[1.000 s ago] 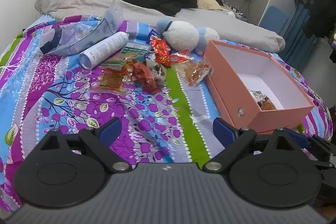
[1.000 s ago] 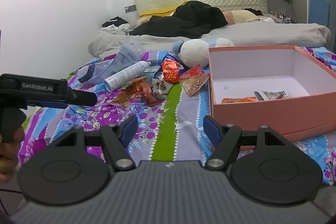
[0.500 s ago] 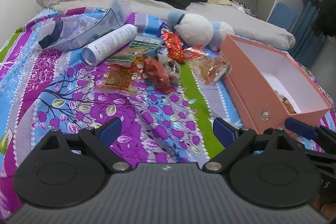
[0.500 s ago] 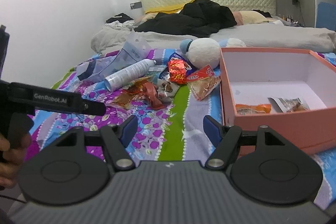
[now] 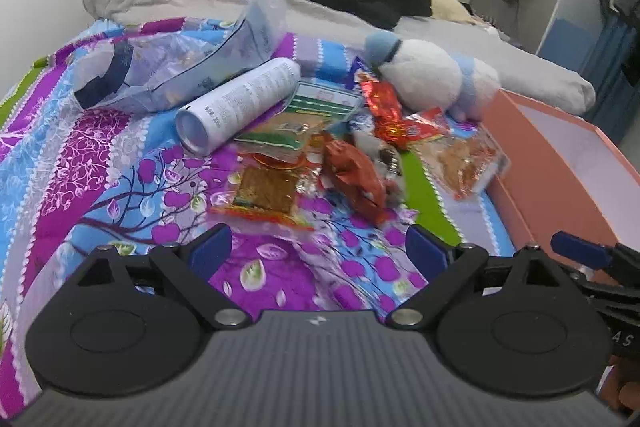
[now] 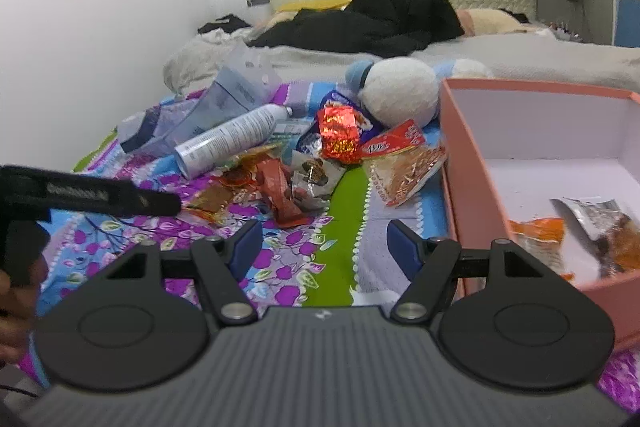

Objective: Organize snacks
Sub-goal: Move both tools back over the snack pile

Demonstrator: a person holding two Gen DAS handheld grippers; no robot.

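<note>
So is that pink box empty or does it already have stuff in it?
Not empty. The pink box is open-topped, holding two snack packets, most of its white floor still bare.

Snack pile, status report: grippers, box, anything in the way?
Left gripper open, empty. Right gripper open, empty. Snack pile loose on bedspread; pink box holds two packets. White can and plush toy crowd the pile.
</note>
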